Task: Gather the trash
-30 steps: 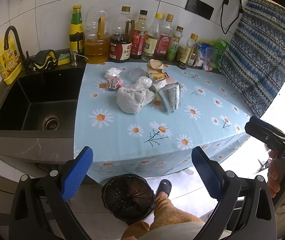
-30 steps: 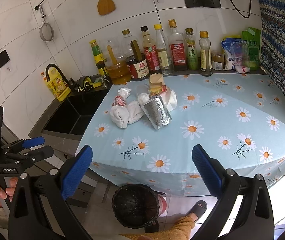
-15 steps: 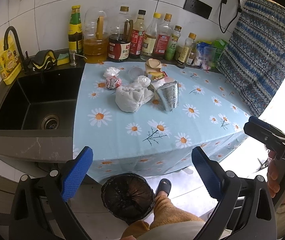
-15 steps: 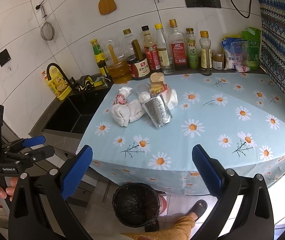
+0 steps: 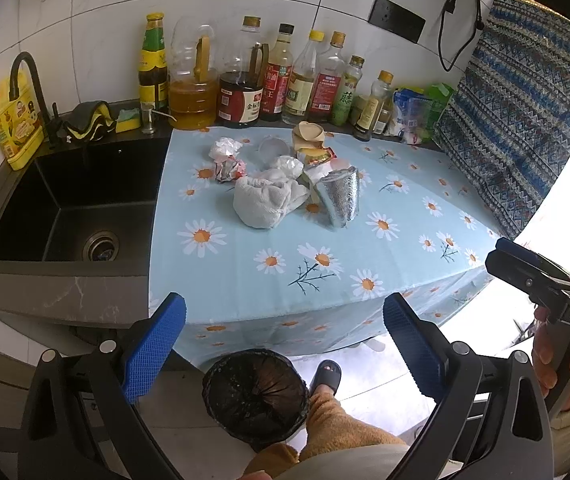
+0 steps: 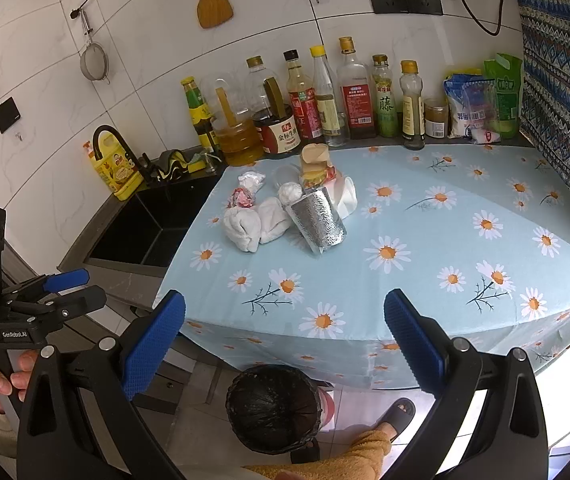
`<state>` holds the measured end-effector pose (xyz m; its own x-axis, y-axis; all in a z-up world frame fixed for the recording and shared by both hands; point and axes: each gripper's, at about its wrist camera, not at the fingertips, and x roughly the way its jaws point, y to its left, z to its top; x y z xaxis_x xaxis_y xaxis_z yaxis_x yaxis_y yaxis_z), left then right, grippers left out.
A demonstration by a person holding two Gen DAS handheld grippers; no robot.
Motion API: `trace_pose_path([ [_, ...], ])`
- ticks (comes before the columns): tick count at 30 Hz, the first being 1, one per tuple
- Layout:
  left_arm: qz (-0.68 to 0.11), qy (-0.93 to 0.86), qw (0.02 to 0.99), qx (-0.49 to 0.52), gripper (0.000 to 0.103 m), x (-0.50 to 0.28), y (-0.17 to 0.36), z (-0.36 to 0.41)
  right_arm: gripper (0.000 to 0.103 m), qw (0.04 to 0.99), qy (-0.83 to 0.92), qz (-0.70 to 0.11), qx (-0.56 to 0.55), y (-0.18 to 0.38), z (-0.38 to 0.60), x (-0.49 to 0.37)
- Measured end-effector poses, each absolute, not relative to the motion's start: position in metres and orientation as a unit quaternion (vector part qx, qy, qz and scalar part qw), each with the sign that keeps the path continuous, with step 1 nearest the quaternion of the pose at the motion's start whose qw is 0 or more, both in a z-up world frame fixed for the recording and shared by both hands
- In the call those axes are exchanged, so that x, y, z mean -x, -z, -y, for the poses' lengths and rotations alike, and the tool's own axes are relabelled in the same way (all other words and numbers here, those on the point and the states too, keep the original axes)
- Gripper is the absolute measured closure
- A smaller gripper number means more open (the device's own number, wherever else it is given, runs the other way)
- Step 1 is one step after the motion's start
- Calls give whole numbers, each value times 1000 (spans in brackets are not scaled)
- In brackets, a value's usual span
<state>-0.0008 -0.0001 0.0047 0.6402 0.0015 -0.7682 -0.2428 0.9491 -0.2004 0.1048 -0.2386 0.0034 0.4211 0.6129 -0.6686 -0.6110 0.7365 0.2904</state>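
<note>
A heap of trash lies on the daisy-print tablecloth (image 5: 253, 280) (image 6: 425, 280): a silver foil pouch (image 5: 341, 196) (image 6: 319, 222), crumpled white tissue wads (image 5: 265, 200) (image 6: 253, 224), a red-and-white wrapper (image 5: 227, 170) (image 6: 242, 198), a paper cup (image 5: 308, 133) (image 6: 313, 156). A bin with a black liner (image 5: 255, 394) (image 6: 275, 408) stands on the floor below the table's front edge. My left gripper (image 5: 284, 344) hangs open and empty above the bin. My right gripper (image 6: 284, 344) is open and empty too, short of the table.
A black sink (image 5: 69, 204) (image 6: 153, 224) lies left of the table. Sauce and oil bottles (image 5: 245, 80) (image 6: 305, 104) line the back wall. A patterned cloth (image 5: 525, 100) hangs on the right. A person's slippered foot (image 5: 325, 376) (image 6: 397, 412) stands beside the bin.
Both views have drifted slightly; the table and trash sit a little higher in the left wrist view. Both grippers stay open and empty.
</note>
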Motion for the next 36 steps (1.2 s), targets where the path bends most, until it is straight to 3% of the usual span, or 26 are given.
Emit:
trace_pose_path([
  [36, -447, -47, 873, 190, 7, -9, 18, -22, 4, 837, -348, -422, 13, 4, 215, -109],
])
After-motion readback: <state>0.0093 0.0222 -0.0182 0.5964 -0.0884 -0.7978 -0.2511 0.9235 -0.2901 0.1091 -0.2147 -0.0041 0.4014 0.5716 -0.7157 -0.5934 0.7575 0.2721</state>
